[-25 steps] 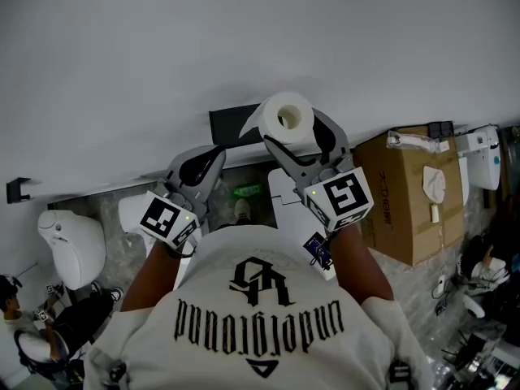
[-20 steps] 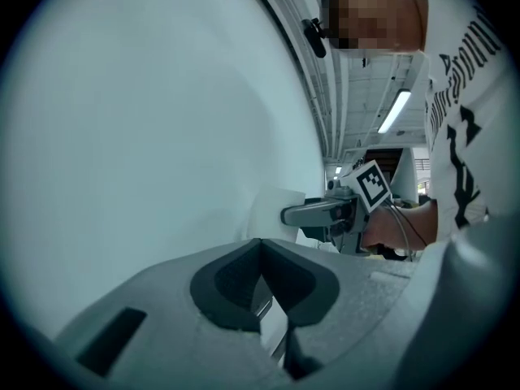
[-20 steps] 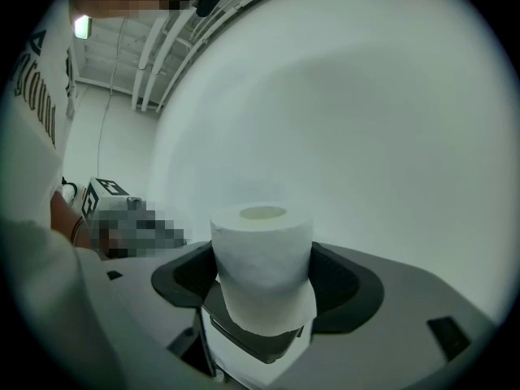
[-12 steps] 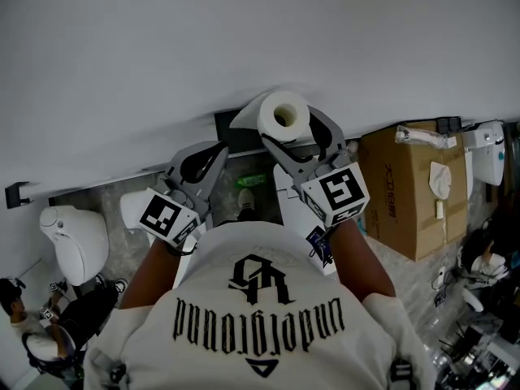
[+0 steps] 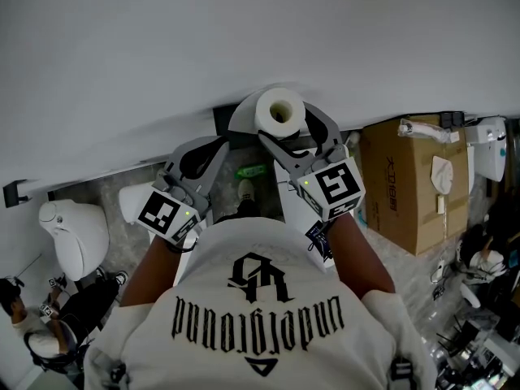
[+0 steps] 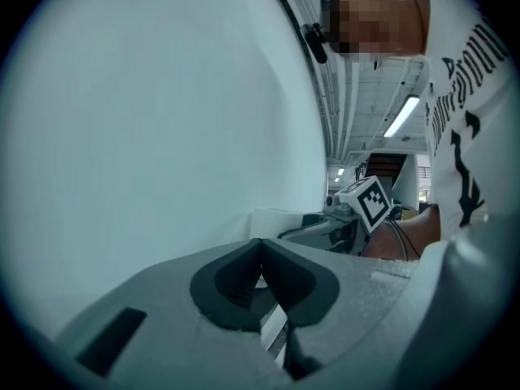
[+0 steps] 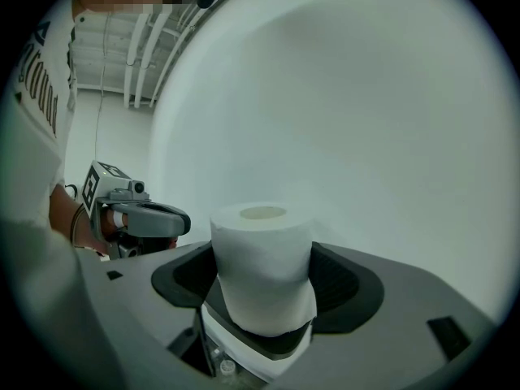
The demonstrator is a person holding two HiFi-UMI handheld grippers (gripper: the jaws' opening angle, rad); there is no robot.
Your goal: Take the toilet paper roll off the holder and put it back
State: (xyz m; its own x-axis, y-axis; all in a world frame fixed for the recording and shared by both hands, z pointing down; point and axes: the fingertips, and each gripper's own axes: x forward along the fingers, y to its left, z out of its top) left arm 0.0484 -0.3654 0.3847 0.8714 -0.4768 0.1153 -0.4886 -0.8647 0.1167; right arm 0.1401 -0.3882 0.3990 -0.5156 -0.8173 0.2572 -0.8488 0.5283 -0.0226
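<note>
Holding the toilet paper roll off its holder, with a drop or a missed refit the likeliest faults.
The right gripper [image 5: 289, 128] was clamped across the soft sides of the toilet paper roll [image 7: 262, 266], core end up. It was close to the white wall [image 5: 244, 31] and just beside a dark bracket [image 5: 219, 120] at the wall's lower edge, probably the holder. The left gripper [image 5: 203, 154] had its jaws together on nothing. Squeezed paper could give way and slide out of the jaws. The roll largely hid the bracket in the head view, so the core could miss it on refitting.
</note>
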